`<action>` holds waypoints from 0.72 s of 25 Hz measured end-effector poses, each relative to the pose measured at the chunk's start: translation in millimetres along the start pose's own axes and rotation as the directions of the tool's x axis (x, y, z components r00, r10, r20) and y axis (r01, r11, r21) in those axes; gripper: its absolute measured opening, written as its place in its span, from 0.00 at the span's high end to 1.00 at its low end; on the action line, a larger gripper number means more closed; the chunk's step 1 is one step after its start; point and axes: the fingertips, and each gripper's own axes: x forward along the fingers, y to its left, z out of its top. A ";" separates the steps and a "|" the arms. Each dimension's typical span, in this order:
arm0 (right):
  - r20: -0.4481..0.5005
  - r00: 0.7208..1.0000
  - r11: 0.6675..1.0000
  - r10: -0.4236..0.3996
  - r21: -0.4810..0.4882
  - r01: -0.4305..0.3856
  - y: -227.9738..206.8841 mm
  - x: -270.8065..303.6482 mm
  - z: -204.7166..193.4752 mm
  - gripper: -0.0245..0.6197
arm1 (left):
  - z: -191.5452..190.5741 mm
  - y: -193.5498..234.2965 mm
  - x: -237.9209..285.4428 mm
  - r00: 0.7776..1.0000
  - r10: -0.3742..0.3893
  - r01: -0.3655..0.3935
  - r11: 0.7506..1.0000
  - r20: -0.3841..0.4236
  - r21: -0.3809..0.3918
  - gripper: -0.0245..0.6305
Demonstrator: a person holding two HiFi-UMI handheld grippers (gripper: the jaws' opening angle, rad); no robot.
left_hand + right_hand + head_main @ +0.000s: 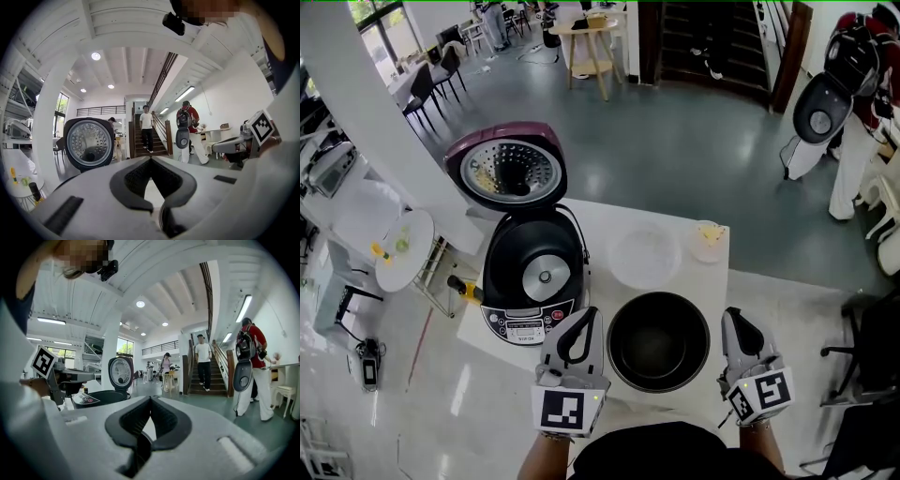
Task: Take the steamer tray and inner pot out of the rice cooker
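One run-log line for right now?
inner pot: on table | steamer tray: on table behind pot | rice cooker: lid up, emptied | left tool: shut, empty | right tool: shut, empty

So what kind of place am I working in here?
Probably a large open hall or lobby, not a kitchen: a staircase, a big white column, and the cooker sits on a table out on the floor.
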 end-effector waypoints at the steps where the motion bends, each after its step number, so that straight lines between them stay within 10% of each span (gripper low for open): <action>1: 0.001 1.000 1.000 -0.001 -0.002 0.001 -0.3 0.5 0.2 0.96 | 0.1 0.3 0.7 1.000 0.000 0.000 1.000 0.000 0.001 0.96; 18: -0.004 1.000 1.000 0.006 -0.025 -0.006 3.7 2.2 -3.8 0.96 | -4.6 7.1 1.9 1.000 0.025 -0.025 0.998 -0.001 -0.054 0.96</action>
